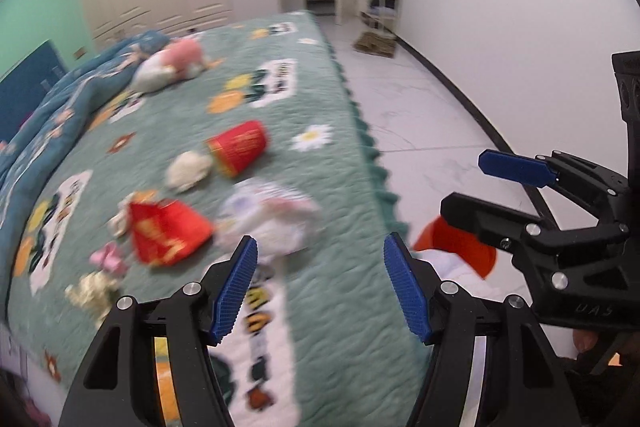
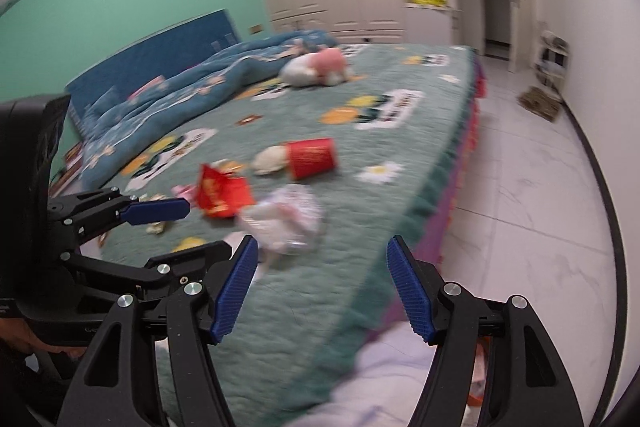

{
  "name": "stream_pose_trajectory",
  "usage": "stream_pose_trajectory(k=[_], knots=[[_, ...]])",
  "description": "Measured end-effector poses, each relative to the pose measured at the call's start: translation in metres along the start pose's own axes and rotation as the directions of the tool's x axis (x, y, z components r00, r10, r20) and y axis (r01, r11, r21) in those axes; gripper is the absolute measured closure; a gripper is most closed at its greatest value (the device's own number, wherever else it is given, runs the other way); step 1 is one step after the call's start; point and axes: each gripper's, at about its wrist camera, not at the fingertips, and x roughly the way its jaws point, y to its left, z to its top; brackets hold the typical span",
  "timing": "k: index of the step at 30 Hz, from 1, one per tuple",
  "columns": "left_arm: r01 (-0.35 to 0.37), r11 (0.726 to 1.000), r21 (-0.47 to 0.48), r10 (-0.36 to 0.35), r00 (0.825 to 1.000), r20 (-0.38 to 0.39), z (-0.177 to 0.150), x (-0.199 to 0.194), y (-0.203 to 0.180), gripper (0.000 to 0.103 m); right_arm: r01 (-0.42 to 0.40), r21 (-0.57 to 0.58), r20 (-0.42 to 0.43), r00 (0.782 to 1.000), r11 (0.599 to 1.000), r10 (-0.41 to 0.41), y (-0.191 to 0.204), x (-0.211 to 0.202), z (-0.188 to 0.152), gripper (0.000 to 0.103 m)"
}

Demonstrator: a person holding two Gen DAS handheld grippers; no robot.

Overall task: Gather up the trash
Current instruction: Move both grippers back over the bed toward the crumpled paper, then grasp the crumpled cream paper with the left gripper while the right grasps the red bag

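You are holding your left tool (image 1: 320, 283) with its jaws spread wide and nothing between them, hovering over the near edge of the bed (image 1: 340, 307). Your right tool (image 2: 320, 283) is gaping just as wide, also empty. Both views are blurring, so the trash is showing only as soft shapes. Just ahead of the left tool's fingertips a crumpled white wrapper (image 1: 272, 219) is lying on the quilt. Beyond it and to the left a red packet (image 1: 166, 233) is sitting, and farther ahead a red cup (image 1: 240, 147) is lying on its side, touching a pale wad (image 1: 188, 171). To the left tool's right, the right tool is half covering an orange bin (image 1: 460, 247), cutting off its shape.
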Motion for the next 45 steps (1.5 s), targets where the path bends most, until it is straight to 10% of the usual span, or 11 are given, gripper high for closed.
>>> stream_pose_trajectory(k=[20,36,45], knots=[[-0.182,0.928,-0.327,0.171,0.983,-0.06,-0.074,-0.037,0.157,0.031,-0.197,-0.203,-0.127,0.977,0.959,0.173,0.142,0.095,0.031,0.036],[-0.239,0.868,-0.435,0.169,0.966,-0.194,-0.08,0.033,0.258,0.031,-0.225,-0.228,-0.251,0.954,0.947,0.166,0.172,0.21,0.058,0.036],[-0.213,0.882,-0.419,0.104,0.958,-0.268,-0.085,0.081,0.284,0.026,-0.212,-0.194,-0.308,0.94,0.958,0.145,0.168,0.264,0.058,0.036]])
